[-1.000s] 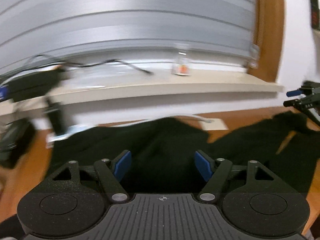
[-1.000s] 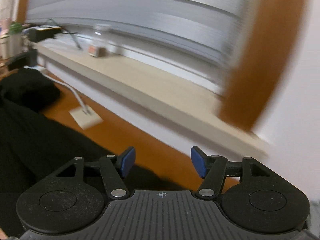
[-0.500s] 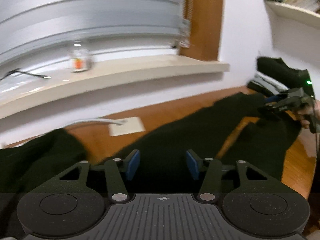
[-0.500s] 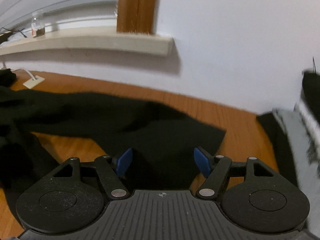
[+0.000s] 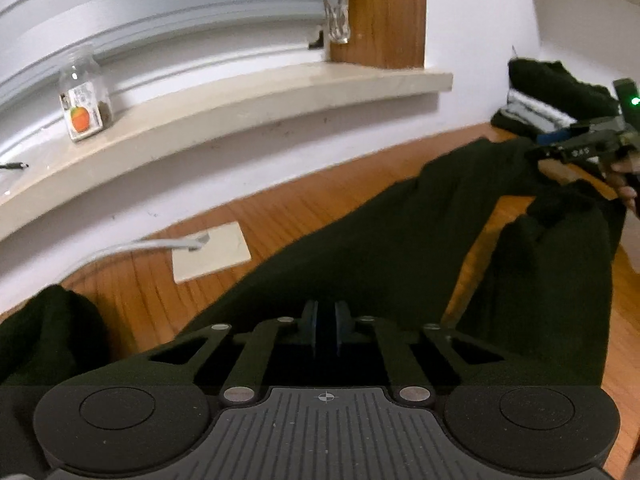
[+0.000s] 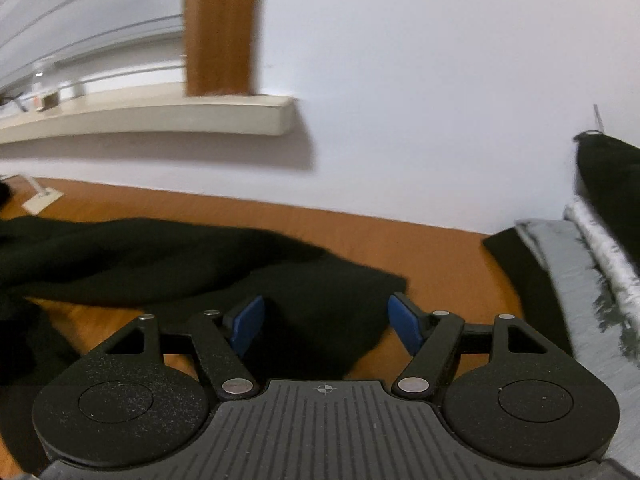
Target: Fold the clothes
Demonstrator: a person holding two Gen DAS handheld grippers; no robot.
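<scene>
White wall point(image 6: 420, 80) backs a wooden table point(image 5: 304, 216), with a pale window sill point(image 5: 224, 116) jutting above it and a brown wooden post point(image 5: 380, 12) at the sill's end. Bare wood is open along the wall side of the table and in a strip near the right gripper; the table's edge shows at far right in the left wrist view.

One black garment point(image 5: 400, 248) lies spread on the table, long axis running from bottom left up to the far right, two long parts splitting with a wedge of wood between them. In the right wrist view its squared end point(image 6: 360, 292) points right, toward a stack of folded clothes point(image 6: 580, 264) against the wall: one black piece, one grey, another black on top.

One white plate point(image 5: 212, 252) with one white cable point(image 5: 132, 248) sits on the wood near the wall. One glass jar point(image 5: 84, 92) stands on the sill.

Left gripper point(image 5: 326, 328): jaws closing, nearly together, black cloth between the pads. Right gripper point(image 6: 326, 324): jaws apart, over the garment's end, pads not touching it. A hand point(image 5: 624, 184) holds it at far right.
</scene>
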